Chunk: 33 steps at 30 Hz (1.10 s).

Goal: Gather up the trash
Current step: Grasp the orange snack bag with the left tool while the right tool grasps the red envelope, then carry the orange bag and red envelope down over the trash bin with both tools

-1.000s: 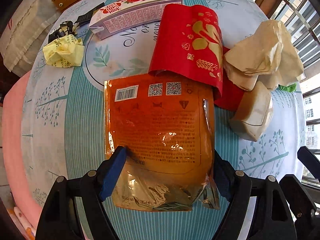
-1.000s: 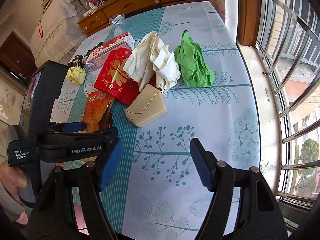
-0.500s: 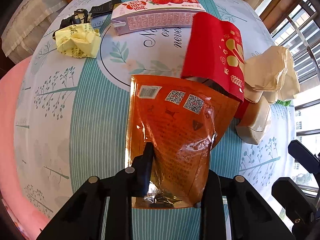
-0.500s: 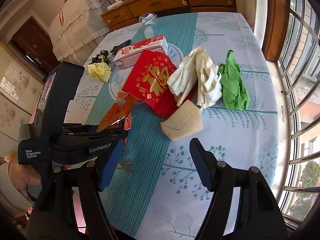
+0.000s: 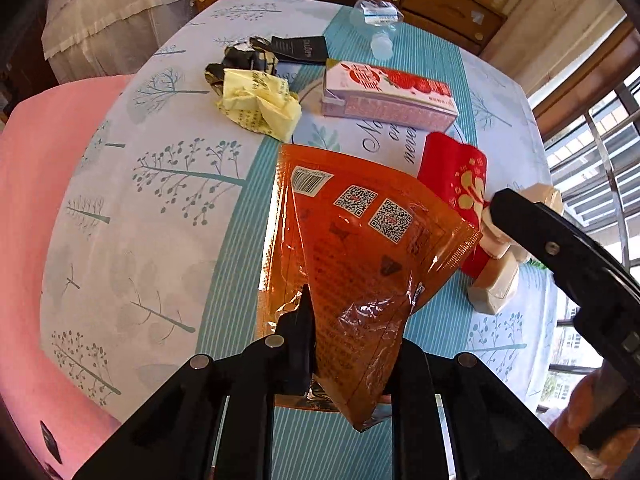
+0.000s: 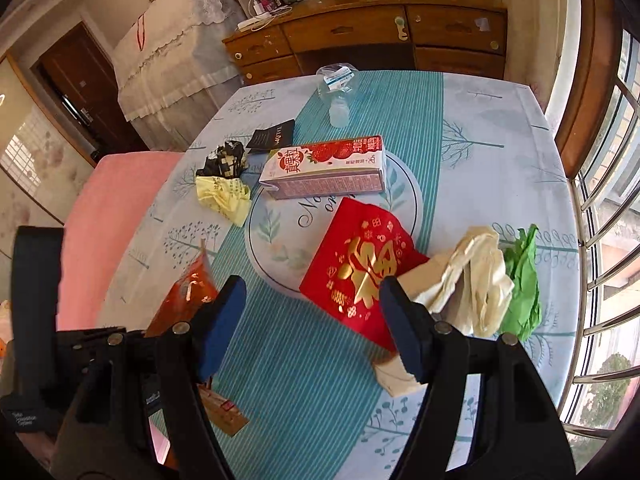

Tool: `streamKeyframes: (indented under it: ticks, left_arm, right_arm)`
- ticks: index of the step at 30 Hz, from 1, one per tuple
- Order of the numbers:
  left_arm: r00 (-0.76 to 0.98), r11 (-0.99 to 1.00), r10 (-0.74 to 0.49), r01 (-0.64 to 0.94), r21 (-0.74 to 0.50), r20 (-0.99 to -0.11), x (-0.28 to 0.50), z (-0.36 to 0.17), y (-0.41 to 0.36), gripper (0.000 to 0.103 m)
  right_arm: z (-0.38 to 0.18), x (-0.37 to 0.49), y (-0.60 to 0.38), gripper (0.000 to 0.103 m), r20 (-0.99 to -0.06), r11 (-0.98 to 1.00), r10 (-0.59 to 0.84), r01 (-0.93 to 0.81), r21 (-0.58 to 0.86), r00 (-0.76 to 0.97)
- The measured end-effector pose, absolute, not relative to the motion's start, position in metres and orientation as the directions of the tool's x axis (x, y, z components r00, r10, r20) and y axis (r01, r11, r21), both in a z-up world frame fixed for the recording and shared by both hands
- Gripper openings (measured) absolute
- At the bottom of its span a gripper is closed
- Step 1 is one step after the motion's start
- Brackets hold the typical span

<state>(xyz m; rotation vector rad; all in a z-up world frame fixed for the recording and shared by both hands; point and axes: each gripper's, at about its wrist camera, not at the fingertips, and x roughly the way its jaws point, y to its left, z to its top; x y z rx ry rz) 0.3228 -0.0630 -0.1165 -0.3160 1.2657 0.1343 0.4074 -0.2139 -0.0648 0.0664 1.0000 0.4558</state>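
Observation:
An orange snack bag with a barcode and two QR codes hangs crumpled between the fingers of my left gripper. The jaws are closing and the pads pinch its lower end; the bag's far end is lifted off the table. In the right wrist view the same orange bag shows at the left, beside the left gripper's body. My right gripper stands open above the teal table runner with nothing between its fingers. One finger of the right gripper crosses the left wrist view.
On the table lie a red envelope, a strawberry milk carton, yellow crumpled paper, a black wrapper, a clear bottle, beige paper, green paper and a beige box. Pink seat at left, window bars at right.
The left jaws went from wide open around the orange bag to pinching it, and the bag rose and crumpled. Both grippers drew back and up, showing more of the table.

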Motion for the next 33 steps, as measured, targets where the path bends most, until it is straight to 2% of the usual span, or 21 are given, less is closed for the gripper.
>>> streamKeyframes:
  ticks: [8, 12, 16, 17, 18, 19, 20, 23, 33]
  left_arm:
    - [0.322, 0.925, -0.089, -0.323, -0.198, -0.943, 0.324, -0.099, -0.044, 0.015]
    - [0.312, 0.921, -0.089, -0.336, -0.198, -0.946, 0.323, -0.105, -0.04, 0.015]
    - [0.304, 0.916, -0.091, -0.347, -0.199, -0.948, 0.323, -0.11, -0.037, 0.015]
    - [0.303, 0.915, -0.093, -0.35, -0.202, -0.948, 0.322, -0.11, -0.037, 0.015]
    - [0.303, 0.914, -0.094, -0.351, -0.203, -0.948, 0.322, -0.11, -0.036, 0.015]
    - [0.303, 0.914, -0.095, -0.35, -0.203, -0.948, 0.321, -0.11, -0.036, 0.015]
    - [0.302, 0.915, -0.096, -0.348, -0.203, -0.949, 0.321, -0.11, -0.035, 0.015]
    - [0.303, 0.918, -0.097, -0.342, -0.203, -0.948, 0.319, -0.109, -0.035, 0.015]
    - [0.326, 0.928, -0.122, -0.298, -0.225, -0.937, 0.3, -0.09, -0.031, 0.015]
  right_arm:
    - [-0.108, 0.448, -0.193, 0.067, -0.882, 0.966, 0.203, -0.235, 0.109, 0.426]
    - [-0.121, 0.452, -0.185, 0.066, -0.886, 0.969, 0.14, -0.244, 0.031, 0.443]
    - [-0.128, 0.452, -0.176, 0.051, -0.883, 0.963, 0.084, -0.265, -0.048, 0.462]
    - [-0.129, 0.452, -0.175, 0.041, -0.881, 0.961, 0.073, -0.268, -0.063, 0.468]
    - [-0.13, 0.452, -0.174, 0.037, -0.879, 0.961, 0.065, -0.268, -0.073, 0.473]
    - [-0.129, 0.452, -0.175, 0.027, -0.877, 0.962, 0.065, -0.264, -0.073, 0.477]
    - [-0.128, 0.453, -0.177, 0.019, -0.876, 0.964, 0.079, -0.26, -0.054, 0.475]
    - [-0.117, 0.451, -0.186, 0.015, -0.869, 0.969, 0.132, -0.247, 0.011, 0.476]
    - [-0.06, 0.428, -0.209, 0.014, -0.765, 0.872, 0.489, -0.222, 0.436, 0.419]
